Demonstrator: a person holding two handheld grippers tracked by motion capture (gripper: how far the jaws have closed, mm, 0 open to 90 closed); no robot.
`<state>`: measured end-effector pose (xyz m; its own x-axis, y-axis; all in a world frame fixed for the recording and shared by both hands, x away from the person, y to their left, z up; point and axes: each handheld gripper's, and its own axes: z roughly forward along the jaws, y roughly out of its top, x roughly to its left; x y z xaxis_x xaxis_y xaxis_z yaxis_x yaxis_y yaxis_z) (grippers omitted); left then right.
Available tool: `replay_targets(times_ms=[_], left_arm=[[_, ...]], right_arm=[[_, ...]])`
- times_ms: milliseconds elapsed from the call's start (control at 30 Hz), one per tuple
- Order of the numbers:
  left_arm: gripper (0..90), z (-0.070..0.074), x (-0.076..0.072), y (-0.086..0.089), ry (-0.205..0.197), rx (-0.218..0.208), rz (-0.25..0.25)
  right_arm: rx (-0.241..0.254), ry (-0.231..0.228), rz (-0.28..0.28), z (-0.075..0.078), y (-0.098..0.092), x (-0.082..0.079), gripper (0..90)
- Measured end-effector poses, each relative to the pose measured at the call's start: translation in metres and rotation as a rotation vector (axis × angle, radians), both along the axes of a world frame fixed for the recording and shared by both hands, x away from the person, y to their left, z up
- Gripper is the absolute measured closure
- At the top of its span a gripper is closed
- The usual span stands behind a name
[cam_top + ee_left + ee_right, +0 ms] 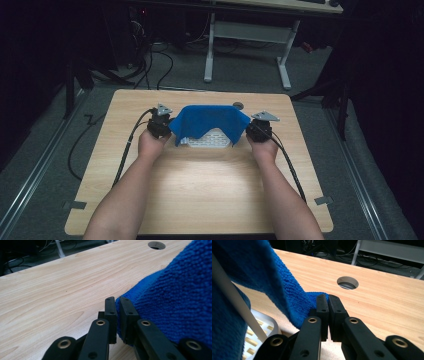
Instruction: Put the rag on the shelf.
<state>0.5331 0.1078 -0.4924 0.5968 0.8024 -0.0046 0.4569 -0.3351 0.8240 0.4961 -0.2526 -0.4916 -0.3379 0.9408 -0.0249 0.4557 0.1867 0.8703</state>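
Wooden counter (pixel 200 190) carries a white basket (pixel 207 140); stretched between both grippers, the blue cloth (pixel 210 122) has its corners clamped in left (pixel 117 305) and right (pixel 327 302) jaws.

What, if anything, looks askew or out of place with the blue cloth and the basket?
Nothing stands out. The blue cloth hangs evenly between the left gripper and right gripper, each shut on a corner, draped over the white basket on the table.
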Motion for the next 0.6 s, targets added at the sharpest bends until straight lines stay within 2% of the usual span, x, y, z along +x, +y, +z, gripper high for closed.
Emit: replay_targets(times_ms=[100,267,433,600], left_arm=[[77.6,0.000,-0.001,0.002,0.003,-0.009,0.008],[60.5,0.005,-0.003,0.005,-0.017,-0.015,0.043],[57.9,0.012,-0.007,0.008,-0.043,-0.019,0.061],[58.3,0.009,-0.010,0.009,-0.032,-0.008,0.054]], right_arm=[[0.011,0.008,-0.006,-0.001,-0.002,-0.001,85.2],[0.012,0.005,-0.018,0.005,-0.007,-0.003,69.9],[0.015,-0.006,-0.031,0.012,-0.013,-0.007,67.1],[0.014,-0.018,-0.043,0.018,-0.017,-0.011,64.5]])
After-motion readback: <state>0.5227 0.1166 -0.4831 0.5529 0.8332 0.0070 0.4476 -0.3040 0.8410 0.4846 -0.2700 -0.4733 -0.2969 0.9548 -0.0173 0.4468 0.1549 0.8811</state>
